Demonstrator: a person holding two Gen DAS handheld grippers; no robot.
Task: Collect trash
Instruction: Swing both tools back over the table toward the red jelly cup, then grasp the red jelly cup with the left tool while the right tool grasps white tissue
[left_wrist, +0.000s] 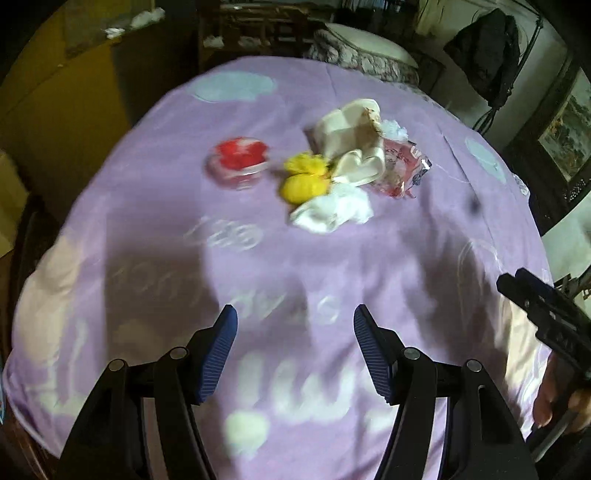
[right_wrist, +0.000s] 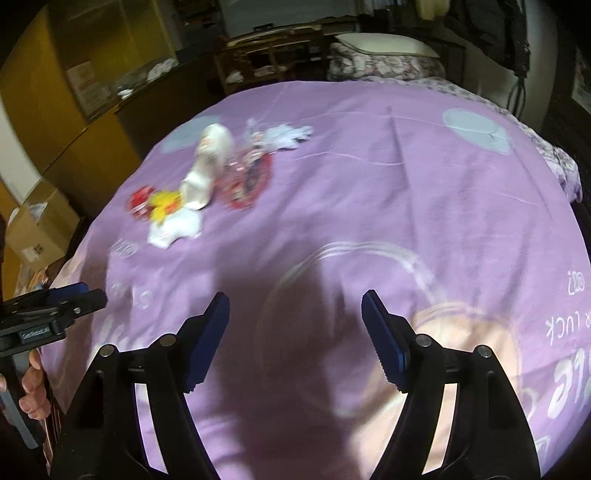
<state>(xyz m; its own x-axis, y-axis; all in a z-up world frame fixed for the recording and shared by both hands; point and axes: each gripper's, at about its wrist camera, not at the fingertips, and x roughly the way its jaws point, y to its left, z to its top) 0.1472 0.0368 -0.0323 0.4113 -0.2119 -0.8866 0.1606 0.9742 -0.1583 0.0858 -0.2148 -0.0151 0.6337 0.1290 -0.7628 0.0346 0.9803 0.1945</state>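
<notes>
The left gripper (left_wrist: 294, 314) stands with its jaws spread wide and nothing between them, hovering over the lilac printed bedsheet (left_wrist: 369, 258). The right gripper (right_wrist: 295, 301) is likewise wide open and empty above the same sheet.

Straight ahead of the left jaws, well apart from them, lies a cluster of trash. Nearest is a crumpled white tissue (left_wrist: 332, 210), and touching its far side is a yellow crumpled wad (left_wrist: 304, 179). Beyond these sits a cream moulded carton (left_wrist: 347, 140), bent and stained brown along one edge. Just right of the carton is a red-and-clear plastic wrapper (left_wrist: 400, 166), with a small white crumpled scrap (left_wrist: 394, 129) behind it. To the left of the yellow wad, slightly apart, is a red-topped clear plastic lid or cup (left_wrist: 238, 160); blur hides which.

From the right jaws the same cluster lies far ahead and well to the left. Each gripper shows at the edge of the other's view, held in a hand (right_wrist: 31, 391).
</notes>
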